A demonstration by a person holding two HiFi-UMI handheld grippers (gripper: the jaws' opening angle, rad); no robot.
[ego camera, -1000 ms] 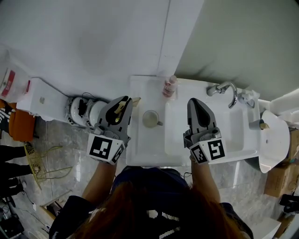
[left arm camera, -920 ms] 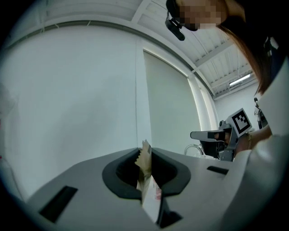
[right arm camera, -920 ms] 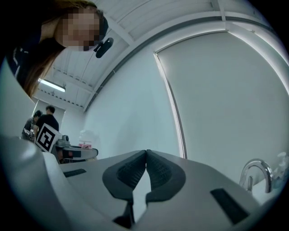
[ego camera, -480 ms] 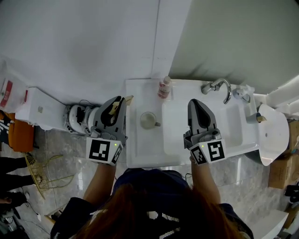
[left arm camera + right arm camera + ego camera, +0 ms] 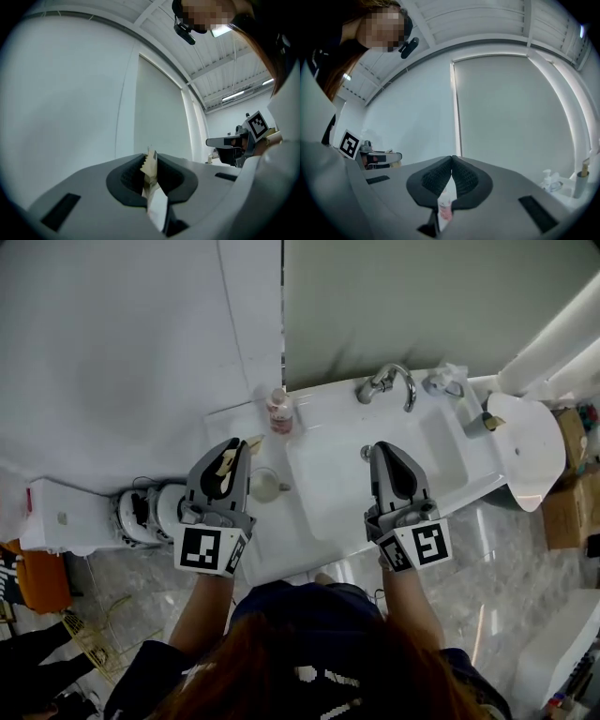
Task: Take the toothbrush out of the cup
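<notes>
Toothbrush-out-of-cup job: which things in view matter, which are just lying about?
Job: cream-coloured toothbrush, clamped in the left claw; pale round handled cup on the white sink counter, toothbrush already out of it.
Lying about: small bottle with pink label; chrome tap; right claw, shut, idle.

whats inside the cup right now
Nothing shows inside the cup; its pale interior looks empty. The toothbrush is outside it, clamped in the jaws of the left gripper, which hides the cup's left rim.
</notes>
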